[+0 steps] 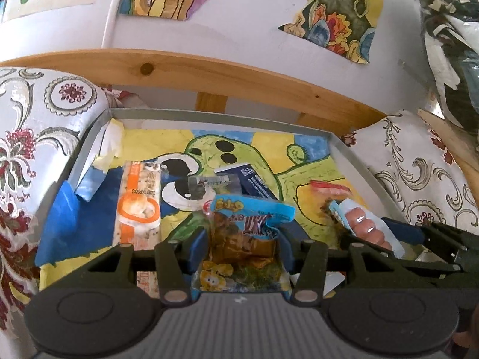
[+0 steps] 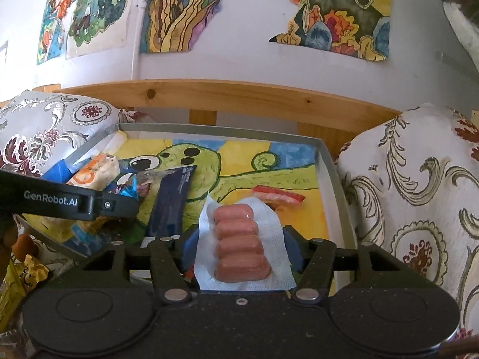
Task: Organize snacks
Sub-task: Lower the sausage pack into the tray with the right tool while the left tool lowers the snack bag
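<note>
Blue pads of the left gripper [image 1: 244, 249] clamping a blue-topped snack pouch [image 1: 244, 239], long axis running away from the camera. Pinching too on the right gripper [image 2: 241, 246]: a sausage pack [image 2: 241, 243], pointing lengthwise toward the far wall. Both hovering over the grey tray [image 2: 329, 161], with an orange-and-white packet [image 1: 137, 206], a dark blue packet [image 2: 172, 206] and a red packet [image 2: 278, 196] lying inside.

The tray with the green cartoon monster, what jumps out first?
The pack of pink sausages stands out first, pinched in the right gripper over the tray. Next comes the blue snack bag in the left gripper, with an orange-and-white packet lying at the tray's left.
</note>
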